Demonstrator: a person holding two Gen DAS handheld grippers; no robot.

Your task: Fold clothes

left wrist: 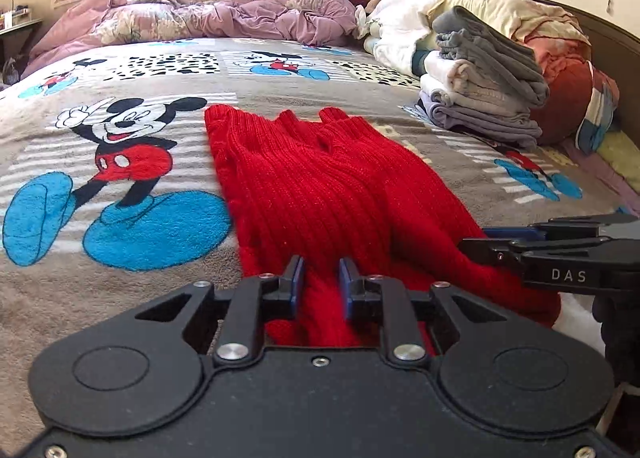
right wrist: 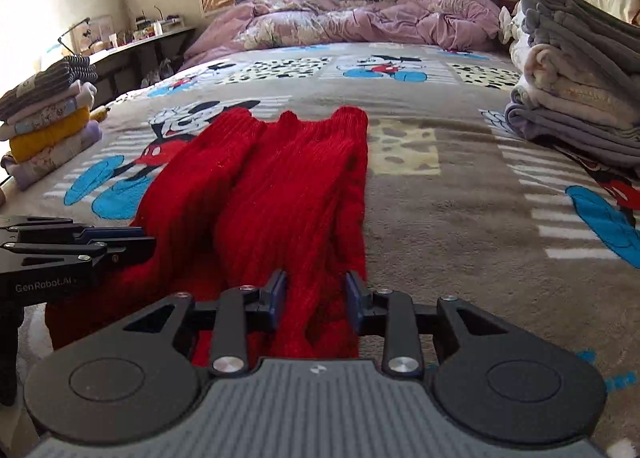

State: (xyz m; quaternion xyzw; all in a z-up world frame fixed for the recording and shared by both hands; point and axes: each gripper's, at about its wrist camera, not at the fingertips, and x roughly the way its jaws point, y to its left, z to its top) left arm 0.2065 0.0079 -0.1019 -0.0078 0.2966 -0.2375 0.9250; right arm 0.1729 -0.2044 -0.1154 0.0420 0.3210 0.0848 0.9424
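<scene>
Both tongs sit narrow at the near hem of the red knit sweater: the left gripper has a ridge of knit between its pads, seemingly pinched, while the right gripper straddles a fold, and whether it actually presses I cannot tell. The sweater lies lengthwise mid-bed on the cartoon blanket. Bulky ribbing could slip from a shallow pinch, or one side lift alone and skew the fold. A folded stack waits far right.
</scene>
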